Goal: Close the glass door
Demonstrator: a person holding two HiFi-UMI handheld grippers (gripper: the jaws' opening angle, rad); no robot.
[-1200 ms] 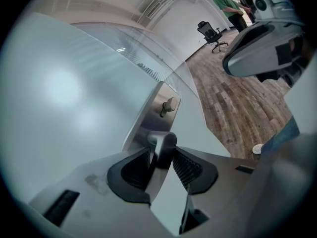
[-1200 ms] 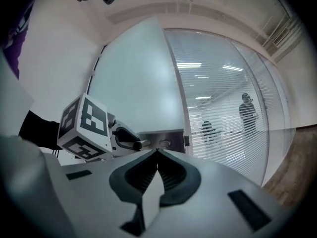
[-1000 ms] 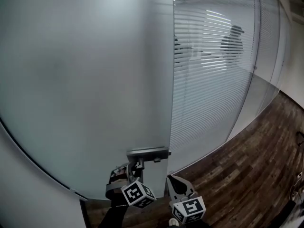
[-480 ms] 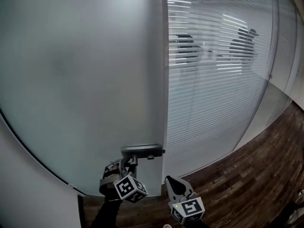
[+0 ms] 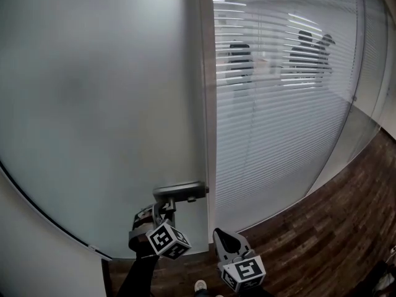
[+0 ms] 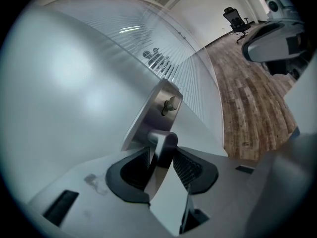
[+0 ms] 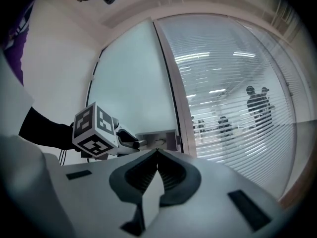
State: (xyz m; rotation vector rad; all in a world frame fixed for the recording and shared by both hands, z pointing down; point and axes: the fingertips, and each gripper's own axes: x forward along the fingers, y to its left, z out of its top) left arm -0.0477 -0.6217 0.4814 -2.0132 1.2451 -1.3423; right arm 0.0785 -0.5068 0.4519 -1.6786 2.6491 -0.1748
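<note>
Straight ahead of the left gripper, clamped on its one lever handle, stands the frosted glass door, beside a blinds-covered glass wall and wood floor; right gripper alongside, pinched shut, empty.

The frosted glass door stands upright, its free edge close beside the frame post of the striped glass wall, with a metal lock plate and lever handle low on that edge.
</note>
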